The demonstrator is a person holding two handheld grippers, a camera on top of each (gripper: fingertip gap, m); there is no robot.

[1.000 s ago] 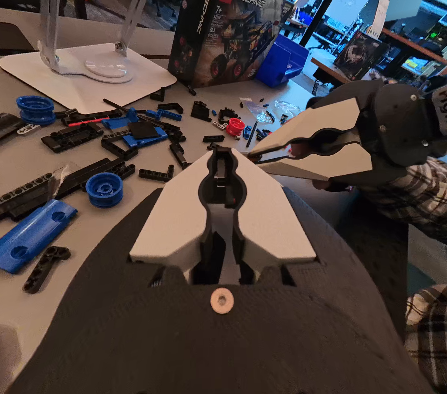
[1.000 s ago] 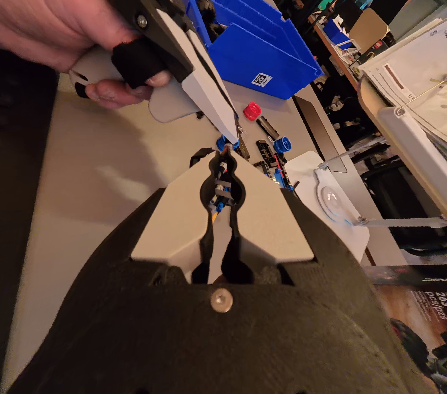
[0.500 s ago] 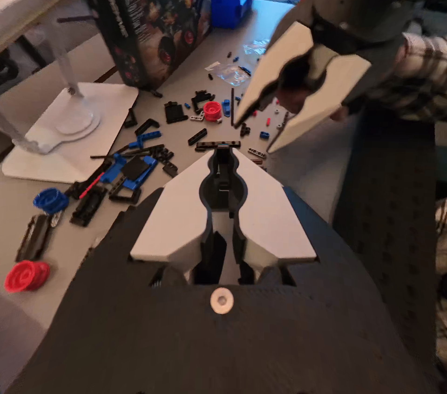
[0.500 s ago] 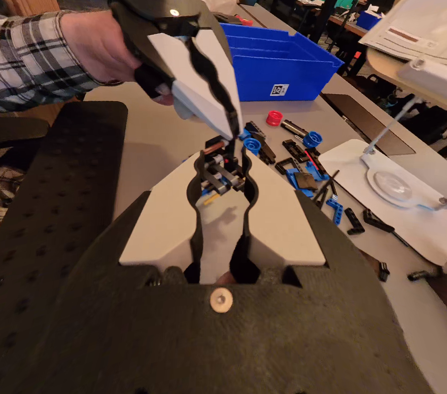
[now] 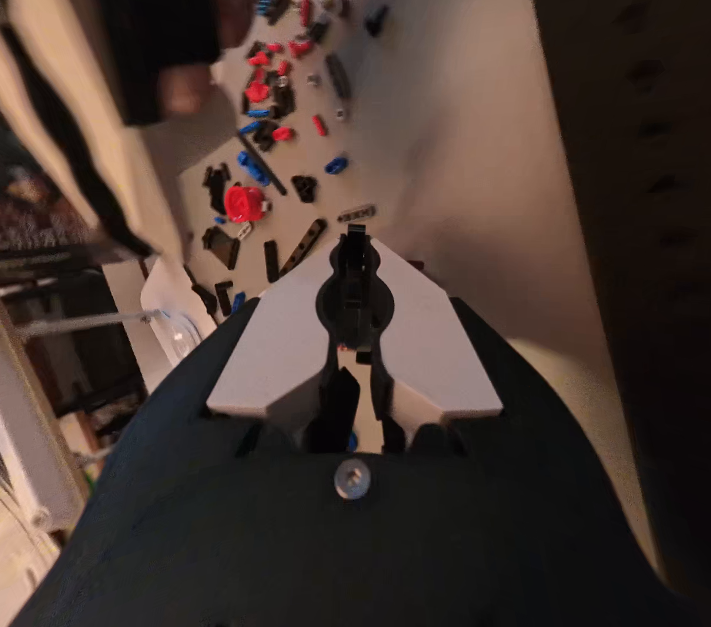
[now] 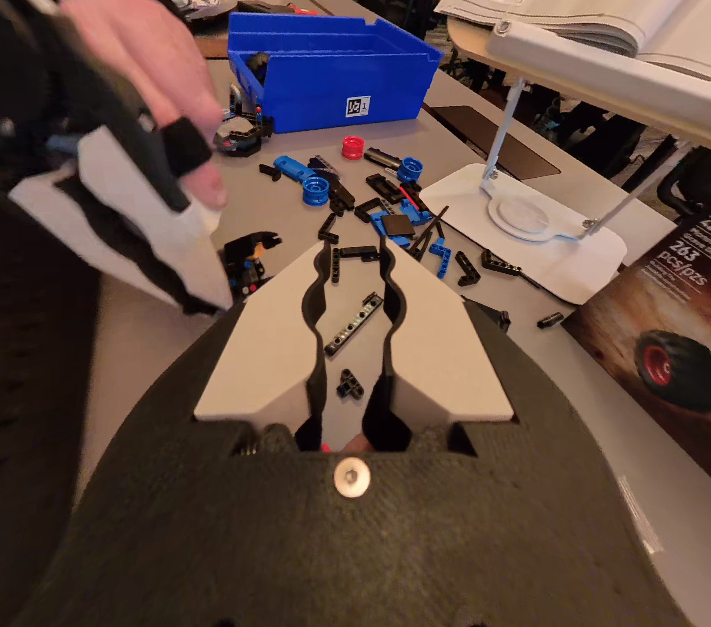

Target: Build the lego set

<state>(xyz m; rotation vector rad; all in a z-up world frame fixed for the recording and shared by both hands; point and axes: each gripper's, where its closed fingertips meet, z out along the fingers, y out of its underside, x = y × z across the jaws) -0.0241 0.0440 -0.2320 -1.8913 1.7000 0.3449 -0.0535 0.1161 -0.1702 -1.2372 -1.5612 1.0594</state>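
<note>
Lego parts strewn over a grey desk (image 6: pixel 454 146) in a dim workshop room.

The right tool (image 6: pixel 352 254) hangs with its jaws apart and empty above a black beam (image 6: pixel 354 325). The left tool (image 5: pixel 354 242), tilted sideways at 9 o'clock in the right wrist view, is clamped on a black piece (image 5: pixel 356 285). A blue bin (image 6: pixel 331 77) sits at 12 o'clock, a white book stand (image 6: pixel 538 235) at 2 o'clock, the set's box (image 6: pixel 654 319) at 3 o'clock; more tables fill the background.
</note>
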